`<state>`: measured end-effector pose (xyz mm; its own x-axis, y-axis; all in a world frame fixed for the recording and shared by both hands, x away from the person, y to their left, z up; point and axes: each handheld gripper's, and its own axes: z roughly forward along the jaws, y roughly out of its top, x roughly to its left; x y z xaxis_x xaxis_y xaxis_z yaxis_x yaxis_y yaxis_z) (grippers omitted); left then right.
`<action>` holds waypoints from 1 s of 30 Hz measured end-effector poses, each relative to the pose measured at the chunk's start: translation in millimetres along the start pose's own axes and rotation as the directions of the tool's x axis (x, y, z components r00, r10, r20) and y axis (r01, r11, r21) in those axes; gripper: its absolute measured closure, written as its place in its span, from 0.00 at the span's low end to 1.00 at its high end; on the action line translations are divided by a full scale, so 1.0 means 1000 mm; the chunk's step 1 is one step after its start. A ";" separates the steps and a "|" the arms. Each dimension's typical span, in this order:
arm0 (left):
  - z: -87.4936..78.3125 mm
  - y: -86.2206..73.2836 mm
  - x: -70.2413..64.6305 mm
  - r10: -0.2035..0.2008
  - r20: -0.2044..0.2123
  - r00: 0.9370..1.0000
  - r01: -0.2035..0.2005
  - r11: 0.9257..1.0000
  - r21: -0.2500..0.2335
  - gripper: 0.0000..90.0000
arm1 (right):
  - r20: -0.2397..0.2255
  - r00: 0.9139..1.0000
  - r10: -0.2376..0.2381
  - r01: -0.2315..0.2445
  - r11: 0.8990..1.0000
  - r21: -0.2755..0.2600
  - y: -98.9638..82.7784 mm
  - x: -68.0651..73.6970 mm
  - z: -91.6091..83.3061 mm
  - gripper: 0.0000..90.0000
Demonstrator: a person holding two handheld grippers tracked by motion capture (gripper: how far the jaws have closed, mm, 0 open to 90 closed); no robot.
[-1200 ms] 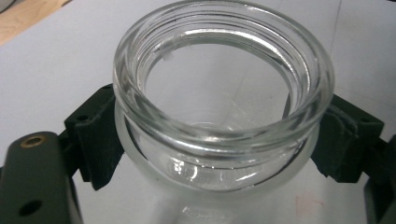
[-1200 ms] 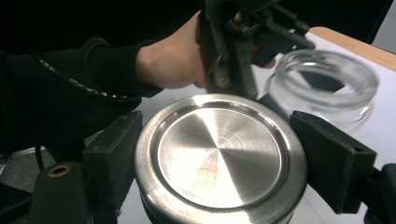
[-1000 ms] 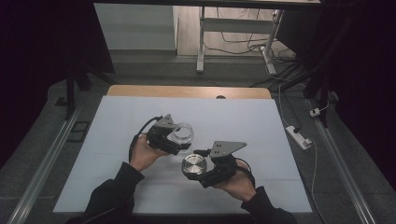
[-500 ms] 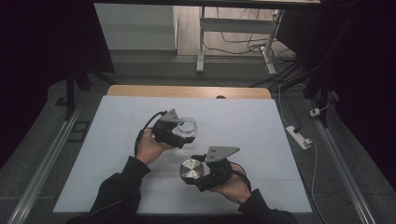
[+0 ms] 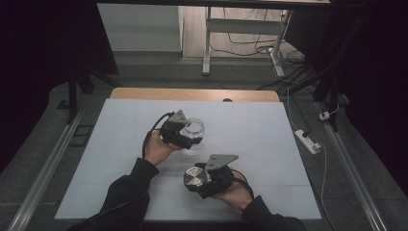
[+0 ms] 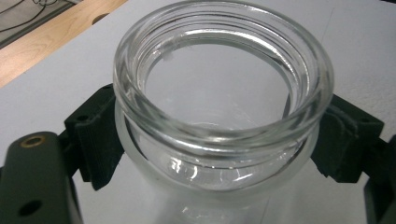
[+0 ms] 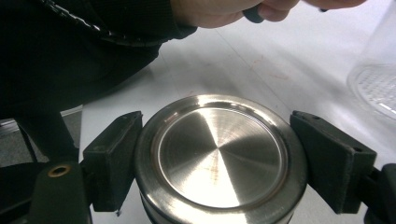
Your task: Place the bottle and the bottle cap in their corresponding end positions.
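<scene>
White-topped table [image 5: 269, 130], grey floor [image 5: 159, 67], power strip [image 5: 308, 141] at right.

I see my left gripper [image 5: 188, 136] clamping a glass jar [image 5: 194, 130] mid-table [image 5: 269, 139]; my right gripper [image 5: 201, 179] grips what looks like a metal lid [image 5: 195, 177] nearer me.

L gripper [image 5: 185, 134] & R gripper [image 5: 204, 179]: jaws clamped.
</scene>
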<state>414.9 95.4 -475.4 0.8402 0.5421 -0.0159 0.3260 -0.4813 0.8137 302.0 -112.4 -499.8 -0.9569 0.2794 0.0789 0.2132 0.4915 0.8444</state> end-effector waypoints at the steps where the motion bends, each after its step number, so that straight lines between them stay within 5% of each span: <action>1: 0.001 0.000 0.001 0.000 -0.001 1.000 0.000 1.000 0.000 0.17 | 0.001 1.000 -0.002 0.002 1.000 0.002 -0.001 0.000 0.002 0.22; 30: 0.022 -0.013 0.013 -0.031 -0.026 0.999 0.031 1.000 0.002 0.17 | 0.063 0.998 -0.008 0.000 0.994 0.113 -0.022 -0.015 0.030 0.22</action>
<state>431.2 93.9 -499.3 0.8181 0.5745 -0.0261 0.3529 -0.4658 0.8115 317.3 -102.6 -535.2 -0.9442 0.3269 0.0392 0.2337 0.5817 0.7791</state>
